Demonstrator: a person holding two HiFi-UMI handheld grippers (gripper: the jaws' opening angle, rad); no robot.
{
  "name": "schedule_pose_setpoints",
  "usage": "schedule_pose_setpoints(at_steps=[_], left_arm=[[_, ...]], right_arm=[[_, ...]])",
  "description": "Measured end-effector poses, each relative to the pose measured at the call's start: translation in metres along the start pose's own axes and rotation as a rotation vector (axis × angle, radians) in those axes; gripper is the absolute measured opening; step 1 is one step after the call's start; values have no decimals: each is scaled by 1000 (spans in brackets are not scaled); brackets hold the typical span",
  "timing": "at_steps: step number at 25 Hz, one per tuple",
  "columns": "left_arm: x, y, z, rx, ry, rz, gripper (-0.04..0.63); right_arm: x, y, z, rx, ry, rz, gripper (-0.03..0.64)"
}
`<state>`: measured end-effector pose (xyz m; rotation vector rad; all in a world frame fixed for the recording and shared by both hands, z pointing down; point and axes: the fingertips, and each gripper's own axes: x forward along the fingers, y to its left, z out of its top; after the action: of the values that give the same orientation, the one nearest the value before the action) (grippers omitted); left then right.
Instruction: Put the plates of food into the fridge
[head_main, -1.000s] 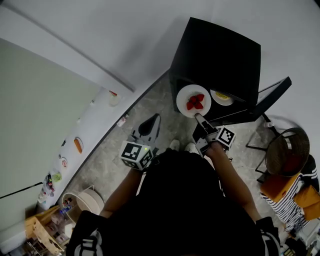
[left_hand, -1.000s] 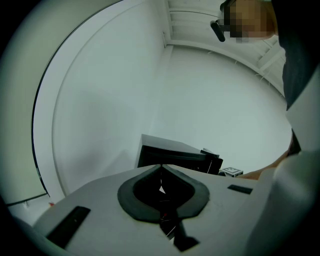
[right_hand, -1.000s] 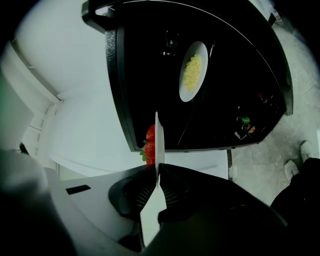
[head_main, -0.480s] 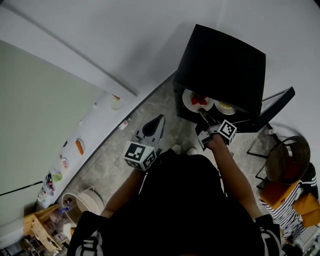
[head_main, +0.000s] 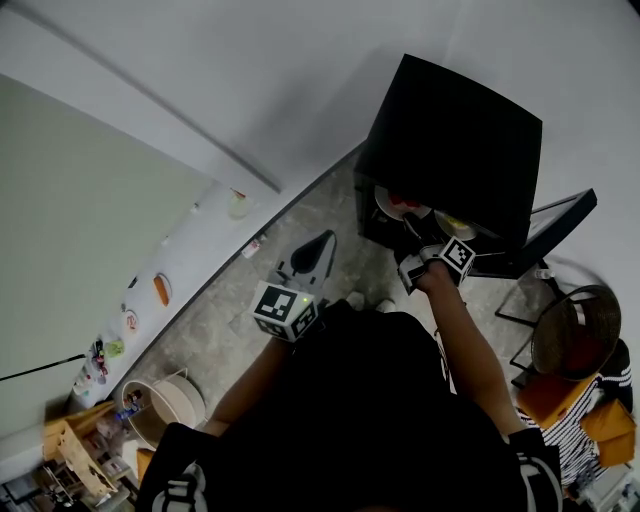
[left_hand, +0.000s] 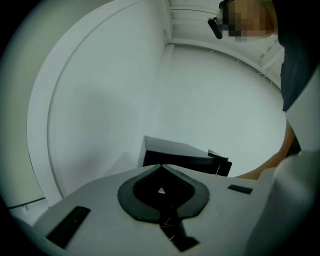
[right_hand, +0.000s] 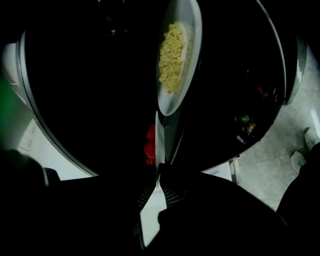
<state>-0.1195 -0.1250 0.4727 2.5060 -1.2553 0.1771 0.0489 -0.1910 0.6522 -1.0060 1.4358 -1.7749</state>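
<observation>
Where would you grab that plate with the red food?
By its thin near rim, from the open front of the fridge: the plate is flat, red food in the middle, so only the edge suits jaws. The right gripper pinches it there.

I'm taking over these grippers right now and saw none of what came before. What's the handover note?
Left gripper: shut and empty, held low at the person's side, away from the fridge.
Right gripper: shut on the rim of the plate of red food, which is partly inside the open fridge.
The plate of yellow food sits inside the fridge, just beyond the held plate.
Done: the plate of yellow food is stowed.
Left: set the plate of red food down inside, release it, draw the gripper back, then probably shut the door.
</observation>
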Motion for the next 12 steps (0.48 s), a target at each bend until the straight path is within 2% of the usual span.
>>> schedule_pose_setpoints(at_steps=[5, 12], left_arm=[[0, 4, -1, 2, 6, 16, 23], [2, -1, 0, 13, 6, -1, 23]], right_arm=[[7, -5, 7, 6, -10, -11, 37], [15, -7, 15, 21, -34, -19, 35]])
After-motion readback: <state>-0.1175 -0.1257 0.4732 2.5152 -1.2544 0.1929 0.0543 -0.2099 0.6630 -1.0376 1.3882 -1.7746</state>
